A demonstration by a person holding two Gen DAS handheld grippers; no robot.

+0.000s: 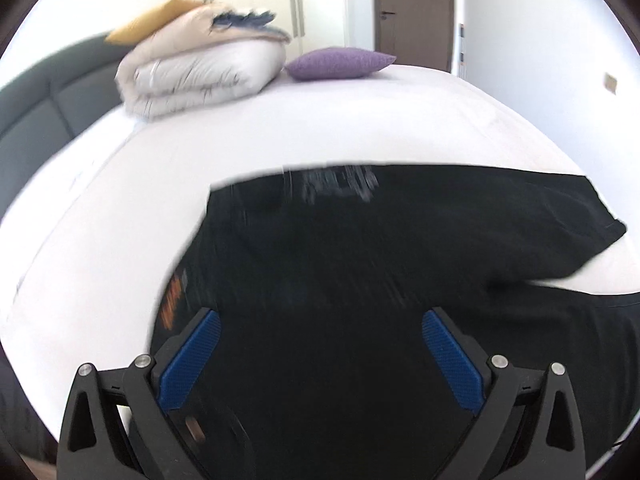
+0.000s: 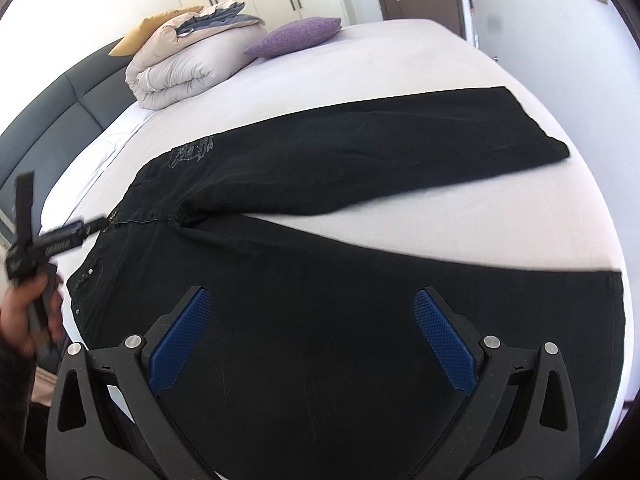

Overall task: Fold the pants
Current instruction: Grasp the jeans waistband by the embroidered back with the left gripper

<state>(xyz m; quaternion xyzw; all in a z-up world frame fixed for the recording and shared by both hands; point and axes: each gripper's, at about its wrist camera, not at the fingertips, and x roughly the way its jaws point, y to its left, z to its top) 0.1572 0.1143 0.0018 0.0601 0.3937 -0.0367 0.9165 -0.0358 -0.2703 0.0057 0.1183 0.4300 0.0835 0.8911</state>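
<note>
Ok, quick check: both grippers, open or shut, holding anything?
Left gripper: open, empty, above the black pants.
Right gripper: open, empty, above the pants.

— Supporting surface?
— A bed with a white sheet and a dark padded headboard.

— Items lying directly on it?
— Black pants, spread flat with the legs apart in a V and the waist toward the headboard side. Near the headboard, a folded cream duvet. Touching it, a purple cushion.

— Anything else there?
— A mustard cushion behind the duvet; its footing is hidden.
</note>
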